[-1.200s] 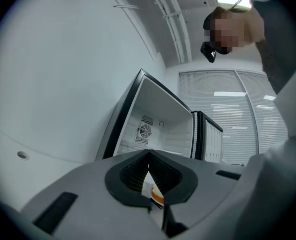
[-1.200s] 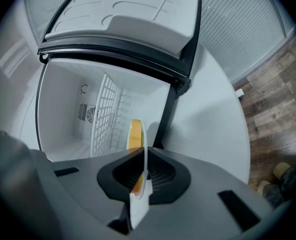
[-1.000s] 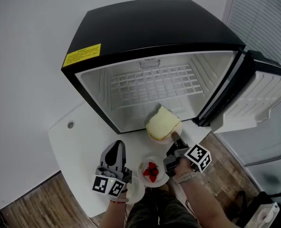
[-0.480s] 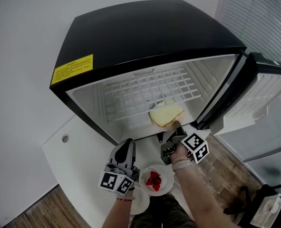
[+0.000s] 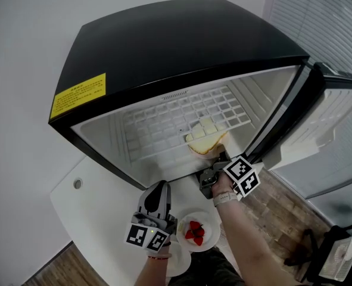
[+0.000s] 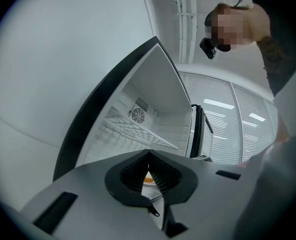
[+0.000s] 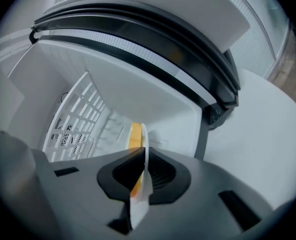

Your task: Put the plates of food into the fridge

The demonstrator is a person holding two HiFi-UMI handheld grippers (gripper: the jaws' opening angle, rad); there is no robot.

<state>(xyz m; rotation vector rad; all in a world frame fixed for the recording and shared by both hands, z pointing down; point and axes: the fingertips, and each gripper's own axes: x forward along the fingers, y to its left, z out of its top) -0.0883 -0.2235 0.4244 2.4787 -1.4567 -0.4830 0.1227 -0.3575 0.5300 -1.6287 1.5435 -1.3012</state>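
My right gripper (image 5: 218, 159) is shut on the rim of a white plate with a slice of yellow bread (image 5: 205, 140), holding it just inside the open black fridge (image 5: 181, 52), over the right side of its floor. In the right gripper view the plate (image 7: 139, 196) stands edge-on between the pads, with the bread (image 7: 135, 134) on its left face. A second plate with strawberries (image 5: 198, 231) sits on the white table (image 5: 92, 201) between my arms. My left gripper (image 5: 156, 190) hovers left of it, jaws together and empty, pointing at the fridge (image 6: 132, 119).
The fridge door (image 5: 336, 130) stands open at the right, over a wooden floor (image 5: 271, 207). A white wire shelf (image 5: 181, 121) spans the back of the fridge. Another white plate (image 5: 177, 260) peeks out under my left hand. White wall lies to the left.
My right gripper has carried the plate of bread forward from the fridge's front edge into the compartment. The left gripper has shifted slightly toward the fridge.
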